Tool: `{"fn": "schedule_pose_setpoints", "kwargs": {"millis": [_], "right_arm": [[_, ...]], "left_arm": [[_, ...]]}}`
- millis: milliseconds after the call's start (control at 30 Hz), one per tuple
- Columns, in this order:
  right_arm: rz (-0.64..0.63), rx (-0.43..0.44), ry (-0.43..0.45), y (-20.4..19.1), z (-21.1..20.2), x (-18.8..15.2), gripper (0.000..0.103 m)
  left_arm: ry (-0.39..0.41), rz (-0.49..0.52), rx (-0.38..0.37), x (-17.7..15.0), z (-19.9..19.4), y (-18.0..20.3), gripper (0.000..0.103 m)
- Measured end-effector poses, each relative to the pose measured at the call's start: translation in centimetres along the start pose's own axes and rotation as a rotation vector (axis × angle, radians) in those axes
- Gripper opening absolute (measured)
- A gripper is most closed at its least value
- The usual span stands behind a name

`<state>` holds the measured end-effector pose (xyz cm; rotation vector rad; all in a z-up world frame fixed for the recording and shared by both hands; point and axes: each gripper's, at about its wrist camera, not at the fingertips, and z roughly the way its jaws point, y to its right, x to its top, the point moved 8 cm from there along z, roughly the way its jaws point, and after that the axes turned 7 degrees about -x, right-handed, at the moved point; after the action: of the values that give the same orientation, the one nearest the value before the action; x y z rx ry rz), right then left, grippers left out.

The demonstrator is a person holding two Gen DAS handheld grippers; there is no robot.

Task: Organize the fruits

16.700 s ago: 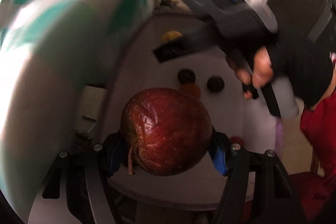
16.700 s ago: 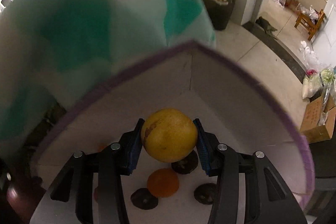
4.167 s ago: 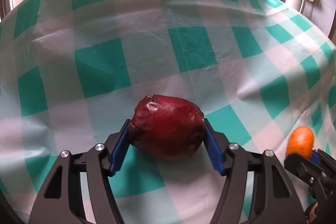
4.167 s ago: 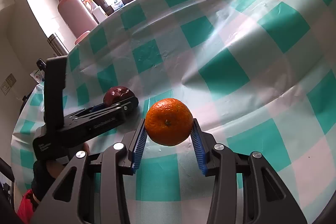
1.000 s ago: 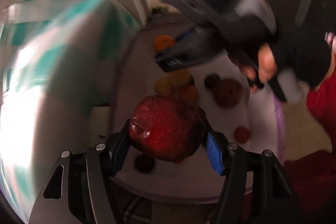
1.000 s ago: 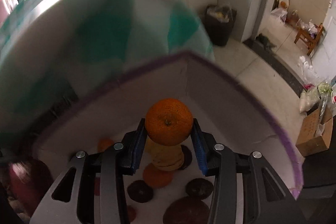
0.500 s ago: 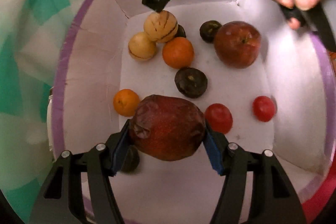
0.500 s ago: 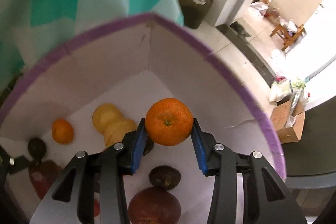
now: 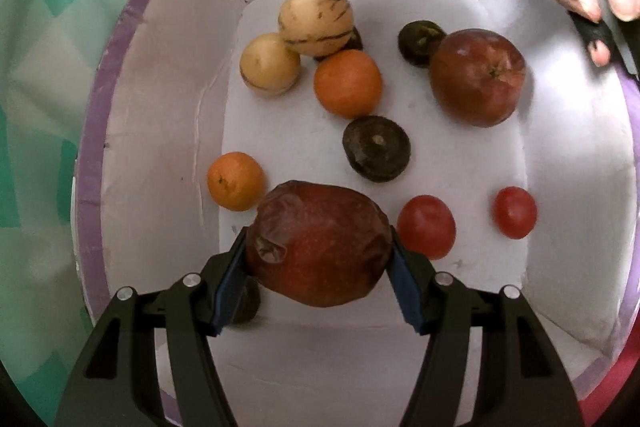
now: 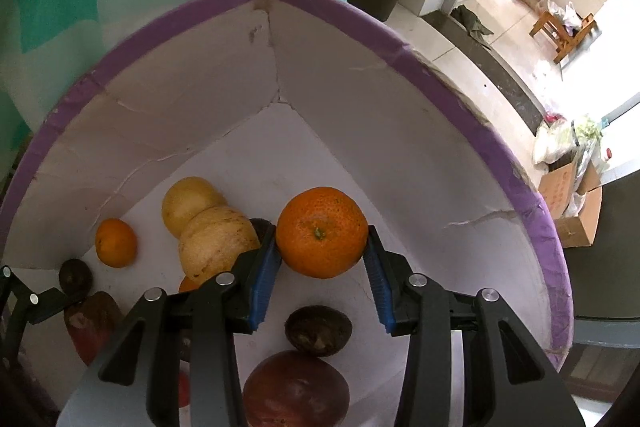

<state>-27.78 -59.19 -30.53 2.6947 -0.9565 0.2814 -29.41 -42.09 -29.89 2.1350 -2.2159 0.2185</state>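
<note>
Fruit lies scattered inside a white box [image 9: 160,131] with a purple rim. Above its floor the left gripper [image 9: 318,285] clamps a wrinkled red apple [image 9: 318,245] between blue pads, beside two red tomatoes [image 9: 426,227]. The right gripper [image 10: 322,281] grips an orange tangerine [image 10: 322,231] over the box's far corner, near two yellow melons [image 10: 216,241].

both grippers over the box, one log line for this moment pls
left gripper: shut on wrinkled apple | right gripper: shut on orange | both over white box | not released
</note>
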Motion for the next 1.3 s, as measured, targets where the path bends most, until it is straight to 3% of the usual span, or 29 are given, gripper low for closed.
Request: {"fn": "schedule_pose_setpoints", "kwargs": {"millis": [133, 333, 400, 533, 567, 667, 733, 767, 833, 967, 1000, 1100, 1200, 1300], "right_arm": [[0.036, 0.015, 0.034, 0.8, -0.4, 0.6, 0.066], [0.135, 0.053, 0.13, 2.6, -2.1, 1.6, 0.081], [0.166, 0.075, 0.161, 3.3, -3.0, 1.7, 0.084], [0.23, 0.167, 0.311, 4.7, -7.0, 1.5, 0.088], [0.242, 0.183, 0.359, 5.1, -8.4, 1.5, 0.088], [0.281, 0.252, 0.509, 6.5, -12.5, 1.4, 0.088], [0.292, 0.291, 0.56, 7.0, -14.5, 1.0, 0.088], [0.301, 0.308, 0.57, 7.1, -15.2, 0.8, 0.088], [0.31, 0.296, 0.525, 6.7, -15.5, 0.4, 0.088], [0.313, 0.14, 0.239, 4.2, -12.6, -3.5, 0.088], [0.324, 0.14, 0.198, 3.6, -11.7, -4.3, 0.088], [0.349, 0.142, 0.137, 1.8, -10.2, -6.2, 0.088], [0.381, 0.098, 0.094, 0.8, -9.0, -7.7, 0.088], [0.384, 0.031, 0.106, 0.7, -8.8, -8.1, 0.088]], "left_arm": [[0.022, -0.016, -0.002, 0.2, -0.3, -0.7, 0.066], [0.117, -0.025, 0.012, 0.1, -2.9, -1.8, 0.069], [0.193, -0.027, -0.004, 0.3, -4.3, -2.0, 0.071], [0.445, -0.034, -0.031, 0.7, -10.0, -2.5, 0.095], [0.528, -0.022, -0.005, 0.6, -12.2, -2.7, 0.097], [0.675, -0.023, 0.09, 0.2, -17.3, -3.3, 0.102], [0.733, -0.052, 0.159, -0.3, -19.9, -3.0, 0.102], [0.739, -0.088, 0.21, -0.6, -21.1, -3.6, 0.102], [0.698, -0.136, 0.231, 0.0, -21.2, -3.1, 0.102], [0.516, -0.159, 0.163, -1.1, -17.8, -3.6, 0.102], [0.496, -0.159, 0.156, -1.5, -17.6, -3.6, 0.102], [0.424, -0.172, 0.082, -2.5, -15.5, -3.6, 0.102], [0.373, -0.164, 0.07, -2.8, -14.4, -3.6, 0.102], [0.338, -0.142, 0.065, -2.7, -13.3, -3.2, 0.102]]}}
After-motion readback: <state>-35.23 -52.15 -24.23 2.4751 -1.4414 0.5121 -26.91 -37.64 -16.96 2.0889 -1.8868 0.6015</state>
